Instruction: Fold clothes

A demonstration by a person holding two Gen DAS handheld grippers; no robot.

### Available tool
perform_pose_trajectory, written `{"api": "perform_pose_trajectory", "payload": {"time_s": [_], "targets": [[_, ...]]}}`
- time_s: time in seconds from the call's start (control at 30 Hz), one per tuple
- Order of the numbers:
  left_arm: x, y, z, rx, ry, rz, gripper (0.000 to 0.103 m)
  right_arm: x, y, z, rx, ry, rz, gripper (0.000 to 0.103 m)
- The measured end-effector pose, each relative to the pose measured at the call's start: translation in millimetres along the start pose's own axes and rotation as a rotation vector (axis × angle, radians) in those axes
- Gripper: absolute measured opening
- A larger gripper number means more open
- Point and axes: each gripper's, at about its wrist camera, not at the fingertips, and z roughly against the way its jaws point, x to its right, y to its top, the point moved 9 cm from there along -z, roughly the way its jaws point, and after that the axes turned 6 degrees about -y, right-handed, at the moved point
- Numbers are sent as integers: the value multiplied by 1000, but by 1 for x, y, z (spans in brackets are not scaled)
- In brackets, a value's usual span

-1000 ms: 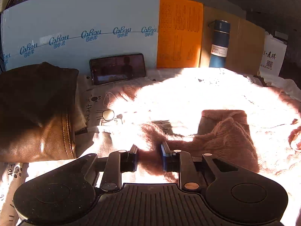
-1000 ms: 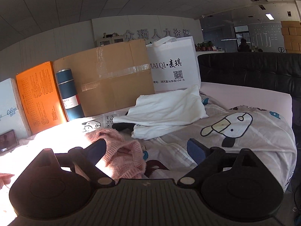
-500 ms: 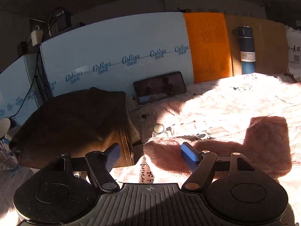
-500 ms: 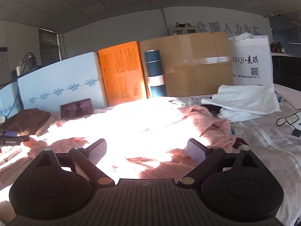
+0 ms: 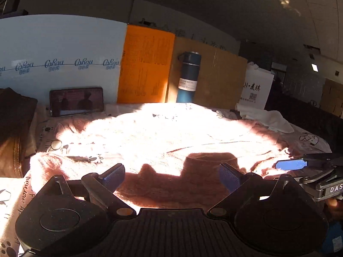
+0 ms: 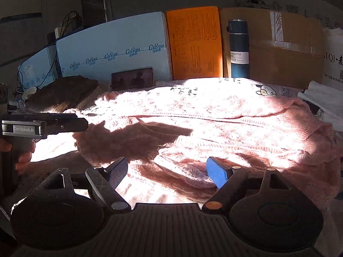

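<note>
A: Fingers?
B: Left gripper (image 5: 171,176) and right gripper (image 6: 166,172) both spread wide, holding nothing.
A: The sweater (image 6: 225,128)?
B: Pink, knitted, lying flat on the bed (image 6: 214,85), at 12 o'clock of both.

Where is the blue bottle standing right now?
In both views the blue bottle stands upright at the back, between the orange box and the cardboard box.

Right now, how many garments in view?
3: pink sweater spread centre; white garment bunched far right; dark brown garment folded far left. More may be hidden.
</note>
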Motion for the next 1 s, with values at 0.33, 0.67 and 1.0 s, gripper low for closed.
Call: {"api": "perform_pose_trajectory", "payload": {"time_s": [0.33,0.67,1.0], "targets": [[-22,-4,5,10,25,122,97,50,-3,-10,23,-200,-193,6],[-24,-4,7,23,19,139,97,89,47,99,539,-120,-473,6],[-27,-4,9,31,29,157,97,23,25,4,271,-145,-170,12]]}}
